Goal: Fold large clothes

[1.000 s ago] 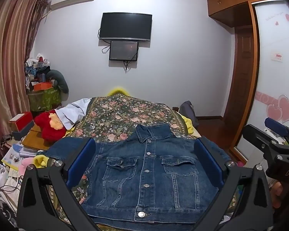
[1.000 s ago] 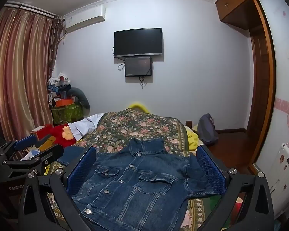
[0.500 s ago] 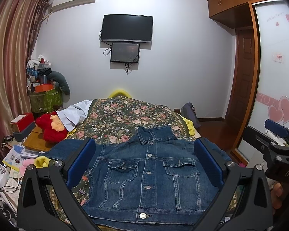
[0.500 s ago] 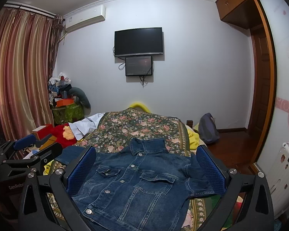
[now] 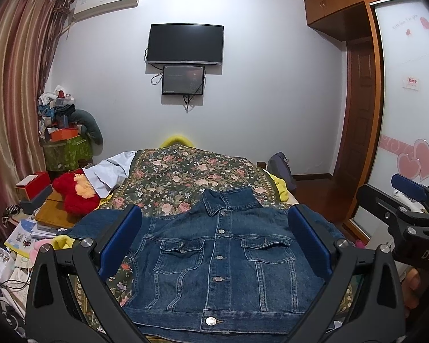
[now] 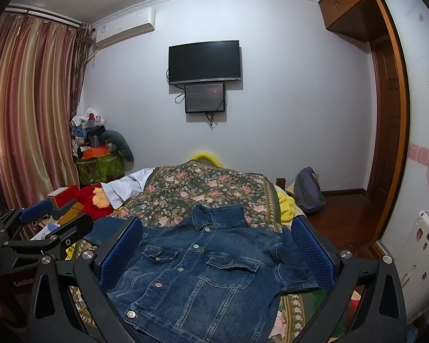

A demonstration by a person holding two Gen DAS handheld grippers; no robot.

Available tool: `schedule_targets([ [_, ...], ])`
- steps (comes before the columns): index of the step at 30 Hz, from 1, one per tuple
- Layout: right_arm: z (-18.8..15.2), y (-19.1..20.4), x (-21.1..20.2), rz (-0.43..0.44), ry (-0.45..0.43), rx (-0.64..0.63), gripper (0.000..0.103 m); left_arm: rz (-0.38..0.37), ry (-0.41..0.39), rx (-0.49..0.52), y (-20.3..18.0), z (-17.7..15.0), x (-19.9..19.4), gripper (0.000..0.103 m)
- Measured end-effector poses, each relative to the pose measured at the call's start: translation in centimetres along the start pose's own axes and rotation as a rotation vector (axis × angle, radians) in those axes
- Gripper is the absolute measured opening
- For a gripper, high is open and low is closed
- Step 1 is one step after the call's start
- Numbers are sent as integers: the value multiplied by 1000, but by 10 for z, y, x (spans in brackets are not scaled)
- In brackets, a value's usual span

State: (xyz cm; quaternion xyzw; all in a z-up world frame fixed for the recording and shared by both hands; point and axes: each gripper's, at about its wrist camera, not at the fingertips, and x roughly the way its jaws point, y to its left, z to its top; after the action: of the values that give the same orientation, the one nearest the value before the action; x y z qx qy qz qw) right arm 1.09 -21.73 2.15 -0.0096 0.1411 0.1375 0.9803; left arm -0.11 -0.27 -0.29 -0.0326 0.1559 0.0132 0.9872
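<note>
Denim jacket (image 5: 220,260) spread front-up on the floral bedspread (image 5: 186,171)
Collar points toward the wall TV (image 5: 186,44); left gripper (image 5: 217,241) and right gripper (image 6: 217,251) hang above the jacket, jaws wide apart, empty.

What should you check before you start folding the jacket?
1. Jacket lies front up and buttoned on the bedspread: ok.
2. Collar points away from the grippers: ok.
3. Left gripper is open and holds nothing: ok.
4. Right gripper is open and holds nothing: ok.
5. Both sleeves spread flat: cannot tell; the gripper fingers hide parts of them.
6. Nothing lies on top of the jacket: ok.
</note>
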Motion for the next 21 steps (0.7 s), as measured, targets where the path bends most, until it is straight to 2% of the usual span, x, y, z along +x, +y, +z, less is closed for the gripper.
schedule_targets([
  [21, -2, -3, -2, 0, 1, 2, 103, -12, -2, -1, -2, 2, -3, 103],
])
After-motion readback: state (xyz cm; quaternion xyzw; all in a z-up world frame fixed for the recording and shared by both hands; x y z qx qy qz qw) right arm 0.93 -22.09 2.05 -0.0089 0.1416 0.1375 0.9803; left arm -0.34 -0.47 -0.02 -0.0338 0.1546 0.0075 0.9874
